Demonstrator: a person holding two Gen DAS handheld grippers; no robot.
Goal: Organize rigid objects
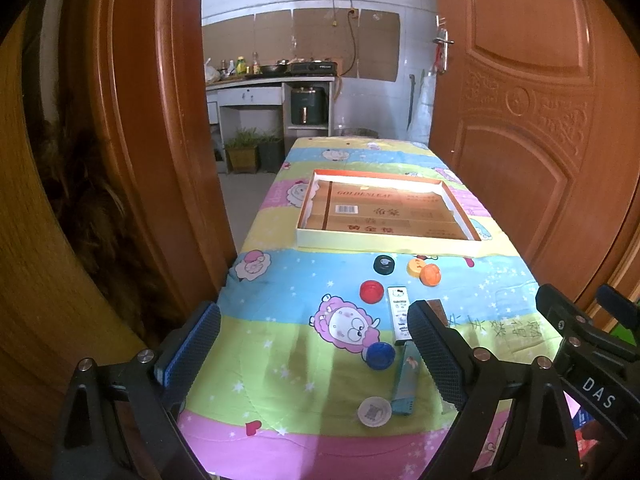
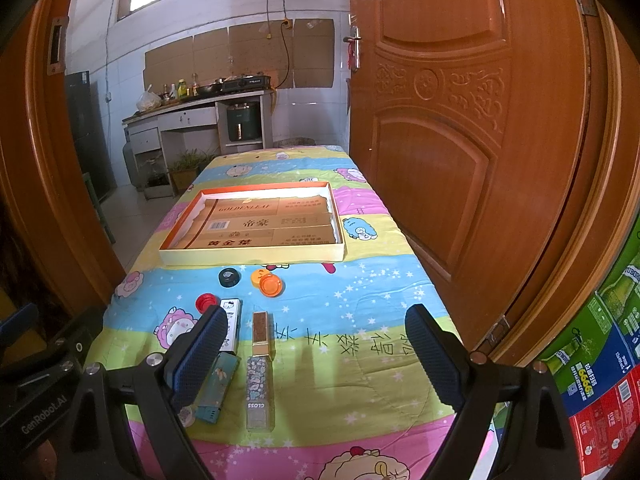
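Both tongs, left (image 1: 316, 356) and right (image 2: 316, 354), hang spread apart and empty above the bench (image 2: 360, 292). The gloss tube (image 2: 261, 376) lies ahead of the right tongs, long axis pointing away toward the empty tray (image 2: 256, 254), so the right is nearer

A shallow tray (image 2: 256, 254) lies mid-table (image 2: 360, 288). Before it sit a lone cap (image 2: 229, 278) and, to its right, two caps (image 2: 267, 281) apparently touching. Nearer still, three boxes (image 2: 260, 368) lie lengthwise, side by side, another cap (image 2: 205, 303) at their left.
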